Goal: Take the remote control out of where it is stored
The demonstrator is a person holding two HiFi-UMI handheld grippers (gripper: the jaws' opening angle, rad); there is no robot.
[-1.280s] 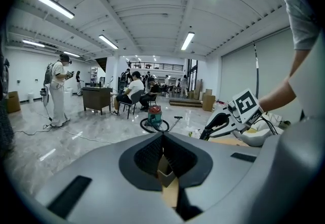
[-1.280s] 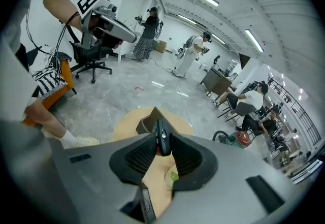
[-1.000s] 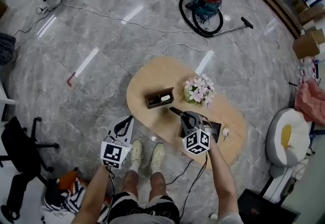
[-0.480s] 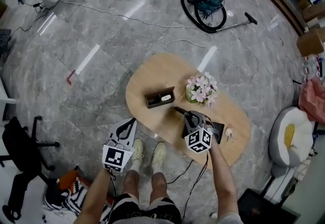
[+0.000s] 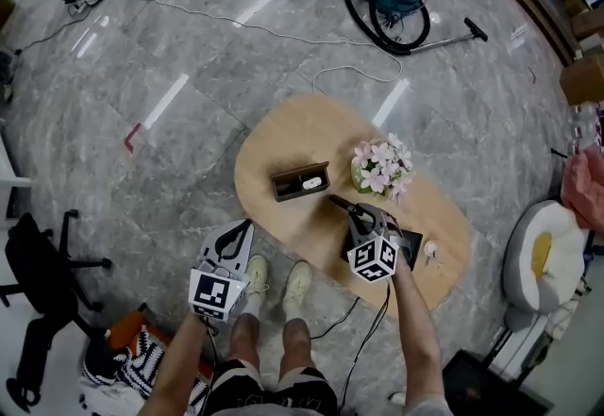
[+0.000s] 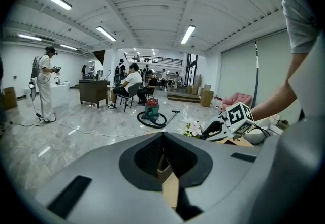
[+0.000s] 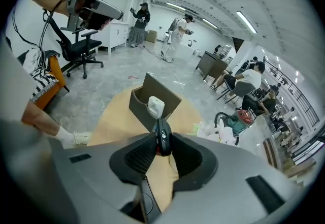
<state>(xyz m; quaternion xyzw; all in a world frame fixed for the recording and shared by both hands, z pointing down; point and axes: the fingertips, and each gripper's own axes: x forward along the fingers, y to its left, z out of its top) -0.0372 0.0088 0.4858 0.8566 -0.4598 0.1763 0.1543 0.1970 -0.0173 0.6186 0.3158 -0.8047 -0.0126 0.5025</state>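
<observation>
Though not yet set down, slim black remote control (image 7: pixel 162 137): judged out of storage, clamped endwise in right gripper (image 5: pixel 361 218) jaws above oval wooden table (image 5: pixel 283 141).
Left gripper (image 5: pixel 243 226): jaws together, empty.
Remaining: perhaps setting it down.

The remote control (image 7: pixel 162 135) was half hidden by the jaws. The white thing (image 5: pixel 311 184) in the box (image 5: pixel 286 189) was too small to name.

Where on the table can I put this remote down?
Bare wood: the table end beyond the box, and the strip between box and right gripper, which holds the remote. It is crowded by the flowers and the black pad.
</observation>
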